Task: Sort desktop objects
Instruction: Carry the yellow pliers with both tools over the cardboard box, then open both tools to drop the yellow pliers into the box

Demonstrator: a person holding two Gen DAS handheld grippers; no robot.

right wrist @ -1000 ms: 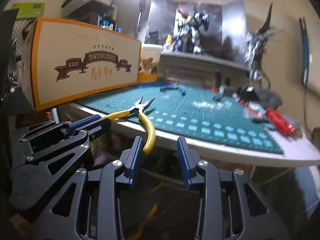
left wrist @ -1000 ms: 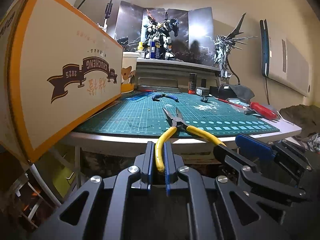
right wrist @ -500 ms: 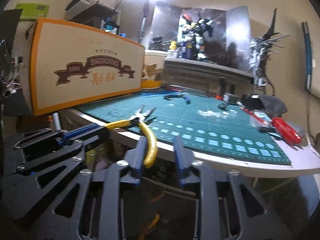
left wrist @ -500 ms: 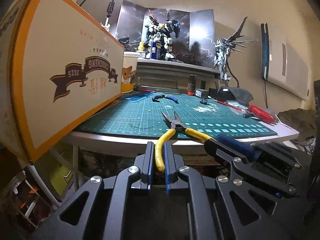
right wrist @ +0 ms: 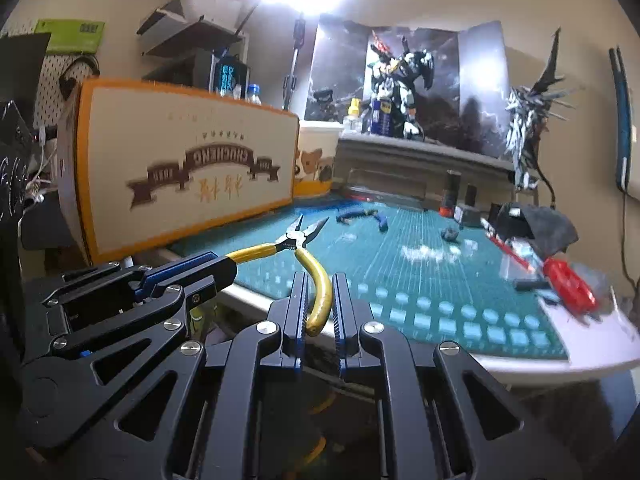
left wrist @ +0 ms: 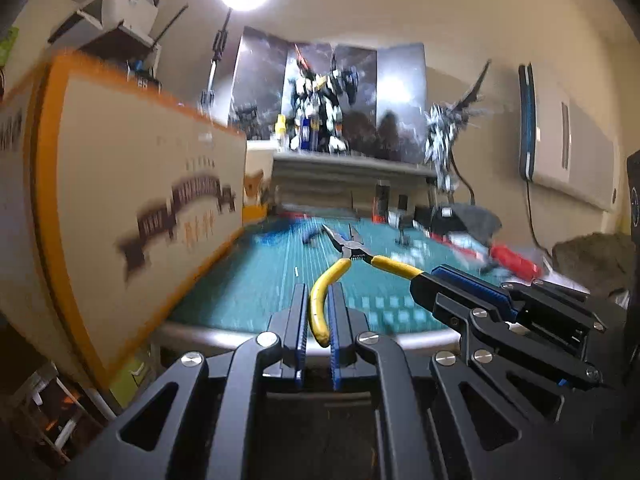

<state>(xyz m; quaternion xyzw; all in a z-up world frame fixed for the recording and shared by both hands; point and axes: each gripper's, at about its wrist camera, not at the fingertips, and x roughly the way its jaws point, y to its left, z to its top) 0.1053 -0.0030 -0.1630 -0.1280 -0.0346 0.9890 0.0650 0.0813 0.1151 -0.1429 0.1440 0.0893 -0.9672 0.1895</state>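
Though upside down, "CHUCHENG" legible on the box; left tool and right tool each tight on the pliers.

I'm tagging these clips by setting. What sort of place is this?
Likely a hobbyist's model-building desk: a green gridded cutting mat, robot model figures on a shelf, and yellow-handled pliers.
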